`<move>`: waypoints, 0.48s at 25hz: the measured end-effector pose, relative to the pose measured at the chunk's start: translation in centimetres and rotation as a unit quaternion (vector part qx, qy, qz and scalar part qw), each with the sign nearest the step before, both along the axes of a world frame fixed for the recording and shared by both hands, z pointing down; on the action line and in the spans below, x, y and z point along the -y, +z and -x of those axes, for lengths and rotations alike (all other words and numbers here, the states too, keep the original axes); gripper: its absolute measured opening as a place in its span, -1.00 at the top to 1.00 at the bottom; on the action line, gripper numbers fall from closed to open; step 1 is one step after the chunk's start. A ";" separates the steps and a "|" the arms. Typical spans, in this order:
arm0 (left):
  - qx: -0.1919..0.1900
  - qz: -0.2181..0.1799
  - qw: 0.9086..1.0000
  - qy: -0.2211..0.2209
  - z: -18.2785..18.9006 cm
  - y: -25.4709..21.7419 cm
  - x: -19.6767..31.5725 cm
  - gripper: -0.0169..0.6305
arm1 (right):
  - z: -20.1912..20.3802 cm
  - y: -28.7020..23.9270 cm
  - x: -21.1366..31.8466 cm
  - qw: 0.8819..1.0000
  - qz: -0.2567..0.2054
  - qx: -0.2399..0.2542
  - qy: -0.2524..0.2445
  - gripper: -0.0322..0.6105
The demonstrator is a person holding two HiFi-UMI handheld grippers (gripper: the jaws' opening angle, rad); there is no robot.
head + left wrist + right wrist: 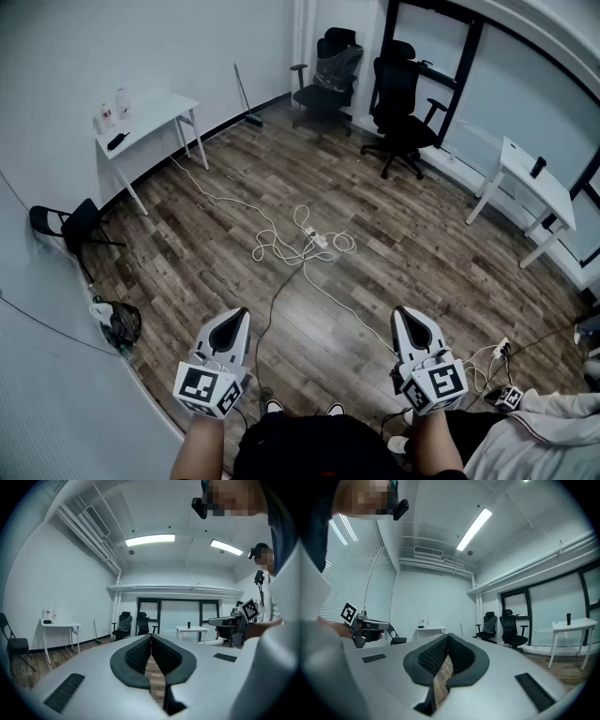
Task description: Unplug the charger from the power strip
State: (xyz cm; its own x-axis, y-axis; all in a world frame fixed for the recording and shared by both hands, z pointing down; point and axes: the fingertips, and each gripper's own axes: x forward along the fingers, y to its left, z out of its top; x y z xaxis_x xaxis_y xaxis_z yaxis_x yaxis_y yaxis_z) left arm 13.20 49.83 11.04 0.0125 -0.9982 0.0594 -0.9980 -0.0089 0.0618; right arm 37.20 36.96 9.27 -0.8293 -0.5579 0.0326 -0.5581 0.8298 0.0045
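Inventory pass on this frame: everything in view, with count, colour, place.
power strip: 1, white, mid-floor
cables: several, white, looped around the strip, one running to the left table
office chairs: 2, black, far side by the windows
left table: 1, white, left wall, small items on top
right table: 1, white, right side
folding chair: 1, black, left wall
bag: 1, dark, floor near left
broom: 1, leaning on far wall
floor: brown wood planks
second person's sleeve: 1, white, bottom right
left gripper: 1, white with black pads, shut, empty
right gripper: 1, same colours, shut, empty
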 end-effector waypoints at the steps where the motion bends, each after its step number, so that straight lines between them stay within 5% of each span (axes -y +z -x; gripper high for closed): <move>1: 0.000 0.001 1.000 0.001 -0.2 0.1 0.0 0.88 | -0.1 0.1 -0.1 1.000 0.000 -0.001 0.000 0.83; 12: -0.001 0.004 1.000 0.001 -0.9 0.1 -1.5 0.87 | -0.5 -1.0 -1.3 1.000 -0.019 0.001 0.001 0.83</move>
